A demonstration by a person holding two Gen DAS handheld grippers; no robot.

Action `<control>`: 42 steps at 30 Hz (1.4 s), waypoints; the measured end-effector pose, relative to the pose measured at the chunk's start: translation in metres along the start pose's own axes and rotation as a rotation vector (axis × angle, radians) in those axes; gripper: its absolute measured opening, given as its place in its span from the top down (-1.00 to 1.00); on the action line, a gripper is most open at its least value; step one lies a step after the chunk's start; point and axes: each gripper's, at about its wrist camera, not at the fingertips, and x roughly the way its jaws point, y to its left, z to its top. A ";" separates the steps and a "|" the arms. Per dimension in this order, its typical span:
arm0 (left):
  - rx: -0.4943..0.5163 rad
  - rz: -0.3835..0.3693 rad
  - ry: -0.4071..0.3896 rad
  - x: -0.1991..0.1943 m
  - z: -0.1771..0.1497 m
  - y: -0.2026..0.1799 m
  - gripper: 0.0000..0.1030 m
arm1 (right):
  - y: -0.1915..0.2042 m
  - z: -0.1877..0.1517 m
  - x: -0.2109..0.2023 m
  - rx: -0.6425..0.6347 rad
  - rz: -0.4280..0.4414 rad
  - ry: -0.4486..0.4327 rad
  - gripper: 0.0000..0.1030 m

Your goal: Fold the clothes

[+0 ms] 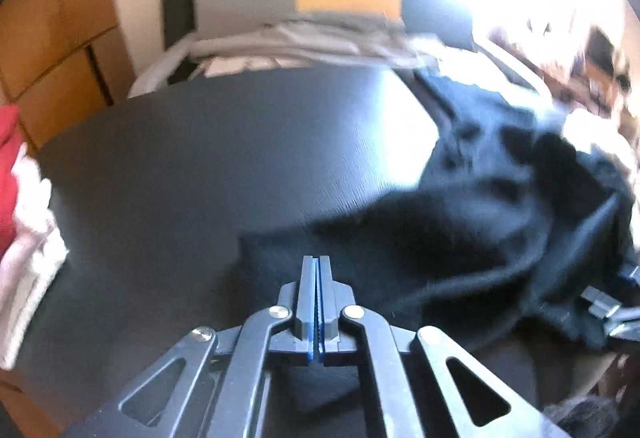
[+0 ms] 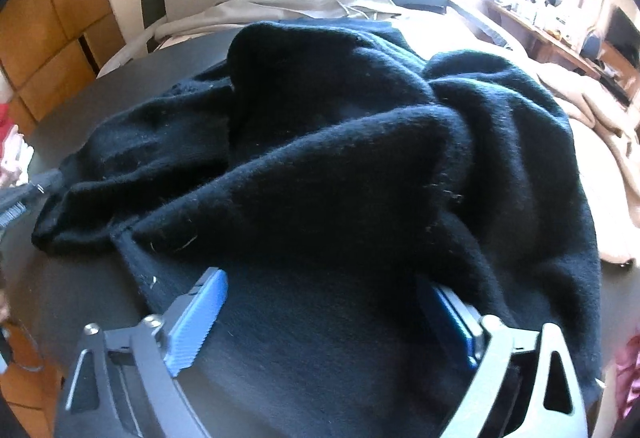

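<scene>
The black sweater (image 2: 340, 166) lies crumpled on the dark table (image 1: 180, 166), bunched toward its right side, beige bedding (image 2: 592, 126) just behind. Your left gripper (image 1: 317, 266) has its jaws pressed tight together at the sweater's near edge, nothing visibly between the blue pads. Your right gripper (image 2: 320, 302) stands wide apart, low over the cloth, fabric lying between its fingers but not pinched

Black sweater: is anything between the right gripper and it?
Nothing visible. The right gripper is open directly over the crumpled black sweater, its blue fingers straddling the near fabric on the dark table.
</scene>
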 end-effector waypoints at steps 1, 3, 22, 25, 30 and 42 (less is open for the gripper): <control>-0.007 0.013 -0.016 -0.009 -0.001 0.004 1.00 | 0.002 -0.001 0.001 -0.009 -0.003 -0.003 -1.00; -0.022 0.037 -0.019 -0.021 -0.010 0.012 1.00 | 0.005 -0.006 0.002 -0.024 -0.014 -0.019 -1.00; 0.613 -0.141 0.106 0.021 -0.007 -0.082 0.53 | 0.005 -0.013 0.001 -0.045 0.004 -0.044 -1.00; 0.673 -0.141 0.126 0.033 -0.007 -0.090 0.53 | 0.005 -0.013 0.001 -0.045 0.004 -0.046 -1.00; 0.556 -0.121 0.072 0.033 -0.003 -0.079 0.97 | 0.006 -0.014 0.001 -0.044 0.000 -0.054 -1.00; -0.139 0.115 -0.004 -0.034 -0.049 0.071 0.98 | 0.009 -0.020 -0.001 -0.047 -0.001 -0.081 -1.00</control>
